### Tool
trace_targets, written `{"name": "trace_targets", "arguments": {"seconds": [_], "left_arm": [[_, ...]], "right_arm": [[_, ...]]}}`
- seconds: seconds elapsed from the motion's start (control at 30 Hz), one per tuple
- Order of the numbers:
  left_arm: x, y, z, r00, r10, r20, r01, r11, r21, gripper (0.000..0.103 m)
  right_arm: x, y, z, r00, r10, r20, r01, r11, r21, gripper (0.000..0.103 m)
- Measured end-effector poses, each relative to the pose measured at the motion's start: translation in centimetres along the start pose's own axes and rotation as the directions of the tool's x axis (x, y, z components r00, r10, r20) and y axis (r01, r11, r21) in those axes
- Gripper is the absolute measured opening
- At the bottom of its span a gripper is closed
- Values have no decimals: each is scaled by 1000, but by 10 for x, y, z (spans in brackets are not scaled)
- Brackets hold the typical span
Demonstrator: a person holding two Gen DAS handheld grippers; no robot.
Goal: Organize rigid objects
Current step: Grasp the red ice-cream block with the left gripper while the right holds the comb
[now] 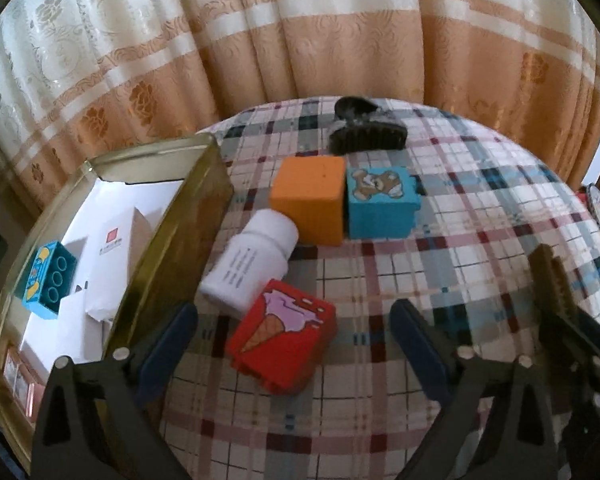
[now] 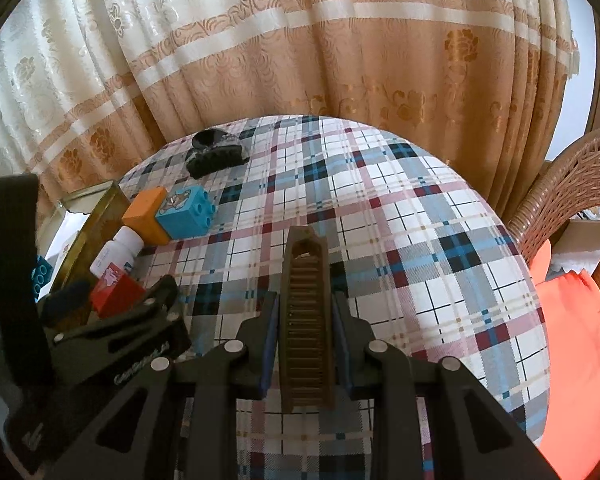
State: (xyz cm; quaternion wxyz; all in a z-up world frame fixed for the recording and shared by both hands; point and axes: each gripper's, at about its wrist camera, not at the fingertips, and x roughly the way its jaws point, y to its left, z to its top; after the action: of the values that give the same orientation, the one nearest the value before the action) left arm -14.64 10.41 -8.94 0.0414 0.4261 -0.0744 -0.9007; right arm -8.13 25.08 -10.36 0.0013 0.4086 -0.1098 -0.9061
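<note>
We note the red ice-cream block (image 1: 284,344) touching the white bottle (image 1: 252,264) beside the gold tin (image 1: 188,216); left gripper (image 1: 296,344) spread around block, right gripper (image 2: 306,320) pinching a brown comb (image 2: 306,320); plaid tablecloth (image 2: 420,264), curtain (image 2: 300,60) behind

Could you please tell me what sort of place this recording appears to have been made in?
Most likely a room in a home. A table under a plaid tablecloth stands before patterned curtains, a wicker chair sits beside it, and toy blocks such as the red ice-cream block lie about.
</note>
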Motion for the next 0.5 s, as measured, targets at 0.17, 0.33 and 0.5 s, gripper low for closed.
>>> {"name": "trace_targets", "arguments": {"seconds": [0.17,0.33,0.5], "left_arm": [[-4,-2,-5,1000,-17,15,17,1000,24,82],[-5,1,-10,983,-181,6,182,983,-5,41],[-10,4,-17,976,-218,15,218,976,-4,31]], "right_arm": [[0,0,0,1000,-4,-5,4,1000,0,28],[0,-1,0,1000,-13,-4,13,1000,3,28],[2,-4,0,1000,-17,-12,17,1000,12,28]]}}
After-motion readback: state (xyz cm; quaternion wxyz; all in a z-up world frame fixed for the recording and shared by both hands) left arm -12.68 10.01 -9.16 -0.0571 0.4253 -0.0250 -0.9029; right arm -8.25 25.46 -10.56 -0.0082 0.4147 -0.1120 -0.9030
